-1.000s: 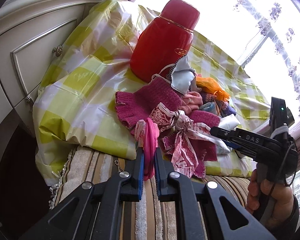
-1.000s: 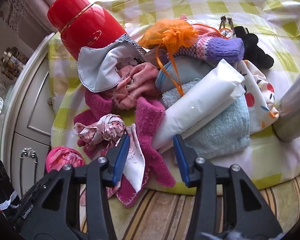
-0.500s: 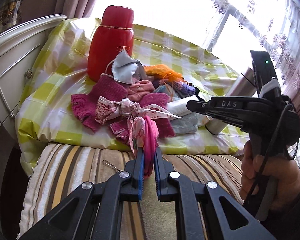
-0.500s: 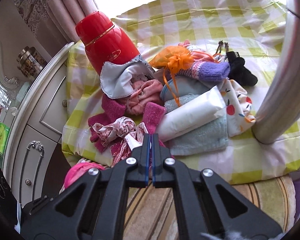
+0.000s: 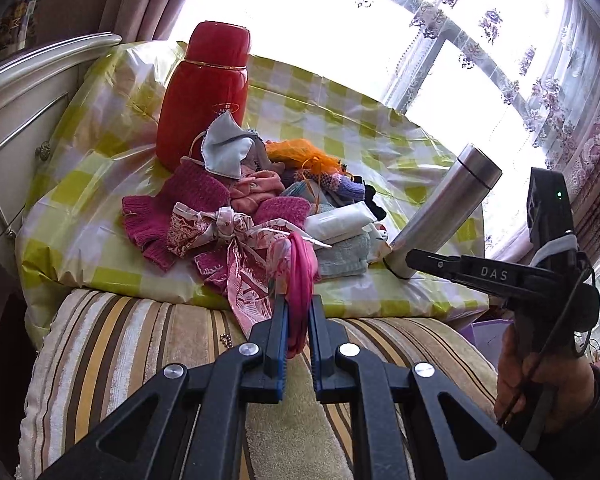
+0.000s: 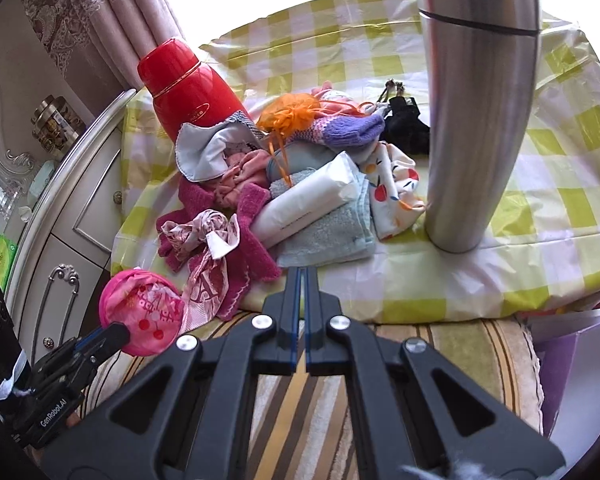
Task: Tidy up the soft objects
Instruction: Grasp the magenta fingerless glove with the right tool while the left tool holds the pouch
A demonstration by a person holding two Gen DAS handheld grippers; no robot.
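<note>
A flat pink pouch [image 5: 298, 280] printed with cherries is clamped edge-on between the fingers of the left gripper [image 5: 297, 334], held over the striped cushion [image 5: 140, 344] just in front of the checked yellow-and-white cloth [image 5: 100, 160]. From the right wrist view the same pouch [image 6: 140, 312] is seen face-on as a round disc at the tip of the left gripper. The right gripper [image 6: 299, 300] is closed on nothing — its blue-lined fingers are pressed together above the cushion, just short of the cloth's edge. On the cloth a pile of soft things is heaped: a magenta knitted piece [image 6: 256, 248], a patterned pink scarf [image 6: 204, 256] tied in a knot, a white padded packet [image 6: 312, 196] lying on a folded pale-blue towel [image 6: 332, 236], an orange mesh bag [image 6: 292, 114] and a purple knitted sock [image 6: 352, 130]. A red flask [image 6: 192, 88] stands behind the pile, and a steel flask [image 6: 472, 112] stands just beside the towel — upright on the cloth.
</note>
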